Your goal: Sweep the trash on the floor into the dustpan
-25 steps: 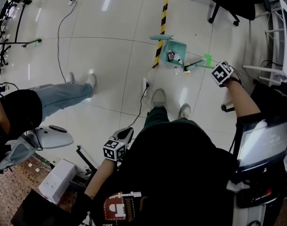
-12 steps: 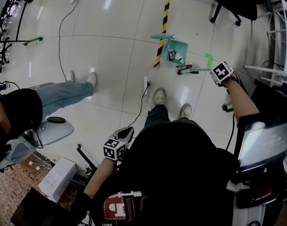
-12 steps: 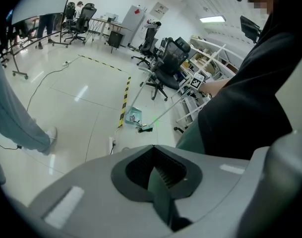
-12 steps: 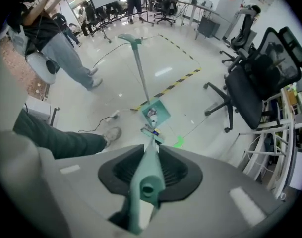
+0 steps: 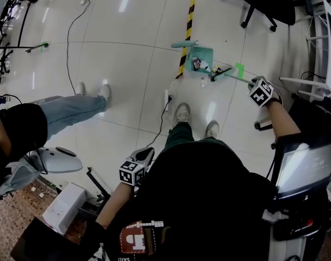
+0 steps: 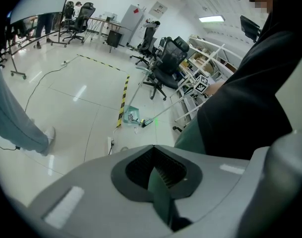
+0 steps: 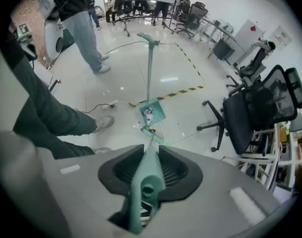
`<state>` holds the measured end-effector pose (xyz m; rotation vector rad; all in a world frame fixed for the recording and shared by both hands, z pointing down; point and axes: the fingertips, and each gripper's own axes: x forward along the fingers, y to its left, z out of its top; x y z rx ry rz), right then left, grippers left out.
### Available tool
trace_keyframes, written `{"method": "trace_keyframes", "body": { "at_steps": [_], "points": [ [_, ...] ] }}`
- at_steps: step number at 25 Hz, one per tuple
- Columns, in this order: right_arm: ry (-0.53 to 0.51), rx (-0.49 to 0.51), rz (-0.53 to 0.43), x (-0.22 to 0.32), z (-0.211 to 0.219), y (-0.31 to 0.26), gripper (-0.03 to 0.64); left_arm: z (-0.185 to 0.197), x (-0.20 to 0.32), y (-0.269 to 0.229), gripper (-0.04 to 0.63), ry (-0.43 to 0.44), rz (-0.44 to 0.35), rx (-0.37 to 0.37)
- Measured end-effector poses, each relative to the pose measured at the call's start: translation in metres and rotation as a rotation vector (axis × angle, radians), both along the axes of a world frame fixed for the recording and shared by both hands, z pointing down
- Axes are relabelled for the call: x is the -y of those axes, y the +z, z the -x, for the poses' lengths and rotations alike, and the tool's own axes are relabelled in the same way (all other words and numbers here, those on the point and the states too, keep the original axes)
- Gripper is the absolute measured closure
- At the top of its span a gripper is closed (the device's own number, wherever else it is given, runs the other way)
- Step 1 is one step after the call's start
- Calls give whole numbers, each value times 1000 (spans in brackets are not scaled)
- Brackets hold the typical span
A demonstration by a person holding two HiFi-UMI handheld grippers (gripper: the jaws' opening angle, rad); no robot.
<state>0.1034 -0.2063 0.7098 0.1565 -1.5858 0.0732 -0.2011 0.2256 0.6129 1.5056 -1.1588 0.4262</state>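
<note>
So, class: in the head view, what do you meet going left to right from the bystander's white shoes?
white shoes, power strip, dustpan, broom head, right gripper

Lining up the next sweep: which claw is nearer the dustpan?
Right. The right claw, holding the broom handle, is out to the right of the dustpan; the left claw hangs back at the person's side, well short of it.
</note>
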Motion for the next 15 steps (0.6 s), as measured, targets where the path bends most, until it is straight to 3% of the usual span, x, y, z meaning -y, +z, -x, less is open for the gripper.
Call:
{"method": "trace_keyframes", "body": {
  "at_steps": [5,7,10,13,15],
  "points": [
    [-91,16,-108,9,-18,-6,529,1,7,-3,592,-1,-3,2],
    [-116,23,-110,9,-25,-14,529,0,7,-2,592,1,-7,1],
    [-219,-34,-23,-6,-38,-17,529,1,0,3,592,-1,0,-2],
    [-316,-148,93,-23,-56,-3,528,0,-1,1,592,3,3,1],
    [-377,-218,120,-29,-62,13,528,0,-4,-4,592,6,15,8]
  ]
}}
